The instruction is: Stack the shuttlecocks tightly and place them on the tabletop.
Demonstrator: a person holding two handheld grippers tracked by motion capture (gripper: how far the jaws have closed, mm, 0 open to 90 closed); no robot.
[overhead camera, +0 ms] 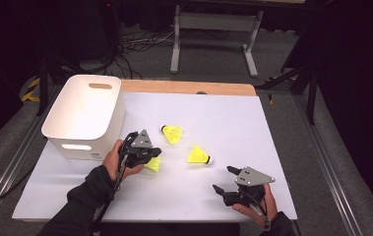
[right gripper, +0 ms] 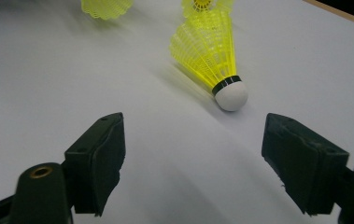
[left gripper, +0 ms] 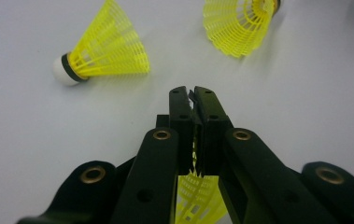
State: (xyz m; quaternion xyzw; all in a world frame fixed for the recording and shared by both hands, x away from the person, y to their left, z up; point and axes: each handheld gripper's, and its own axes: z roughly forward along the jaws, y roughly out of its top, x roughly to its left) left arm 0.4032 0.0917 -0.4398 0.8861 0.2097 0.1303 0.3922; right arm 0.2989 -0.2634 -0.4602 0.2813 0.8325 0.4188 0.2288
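Observation:
Three yellow shuttlecocks lie on the white table sheet [overhead camera: 233, 123]. My left gripper [overhead camera: 150, 156] is shut on the mesh skirt of one shuttlecock [overhead camera: 154, 165]. In the left gripper view that yellow mesh [left gripper: 195, 189] shows pinched between the closed jaws of the left gripper [left gripper: 193, 93]. A second shuttlecock [overhead camera: 172, 133] lies a little beyond it. A third shuttlecock [overhead camera: 199, 155], with a white cork, lies on its side mid-table. My right gripper [overhead camera: 224, 179] stands open near the front edge. In its own view, the right gripper [right gripper: 194, 126] points at that third shuttlecock [right gripper: 209, 46], a short way ahead of the jaws.
A white plastic bin [overhead camera: 110, 123] with handle slots stands at the table's left, just behind my left hand. A wooden edge [overhead camera: 189, 87] runs along the back. Dark floor, cables and a metal stand lie beyond the table.

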